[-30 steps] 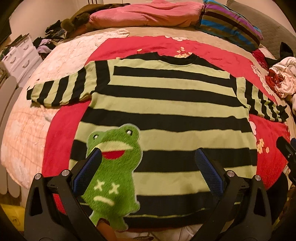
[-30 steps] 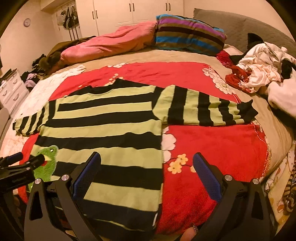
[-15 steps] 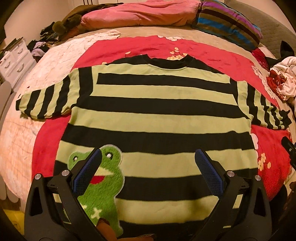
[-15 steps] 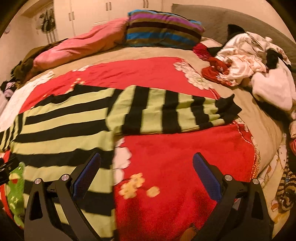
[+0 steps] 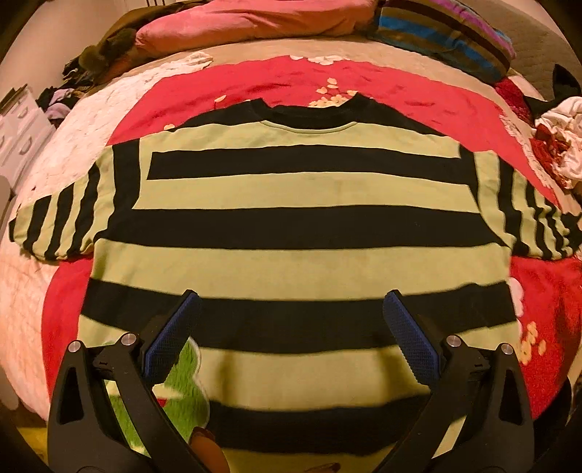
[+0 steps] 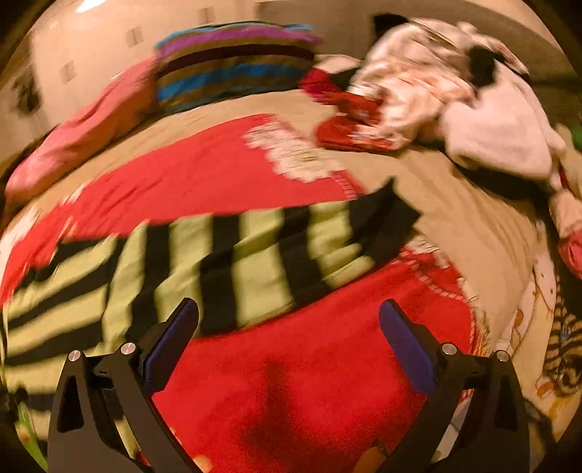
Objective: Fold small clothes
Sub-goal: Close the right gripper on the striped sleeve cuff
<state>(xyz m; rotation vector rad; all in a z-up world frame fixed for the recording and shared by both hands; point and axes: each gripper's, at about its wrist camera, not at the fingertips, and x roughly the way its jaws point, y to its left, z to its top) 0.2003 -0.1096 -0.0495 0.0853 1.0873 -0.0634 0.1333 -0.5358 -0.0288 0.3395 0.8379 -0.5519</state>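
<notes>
Right wrist view is swinging from the sweater (image 6: 145, 291) body toward its sleeve (image 6: 291, 262); right gripper (image 6: 287, 327) and left gripper (image 5: 291, 316) are both gaping empty, so folding is starting.

Bed (image 5: 254, 54) with a beige cover, a red flowered blanket (image 5: 254, 83) spread across its middle. Striped green-and-black sweater (image 5: 302, 203) lies flat on the blanket, sleeves out to both sides. Pink bedding (image 5: 254, 18) and a striped pillow (image 5: 443, 32) at the far edge; heap of white and red clothes (image 6: 436, 98) on the right side.
</notes>
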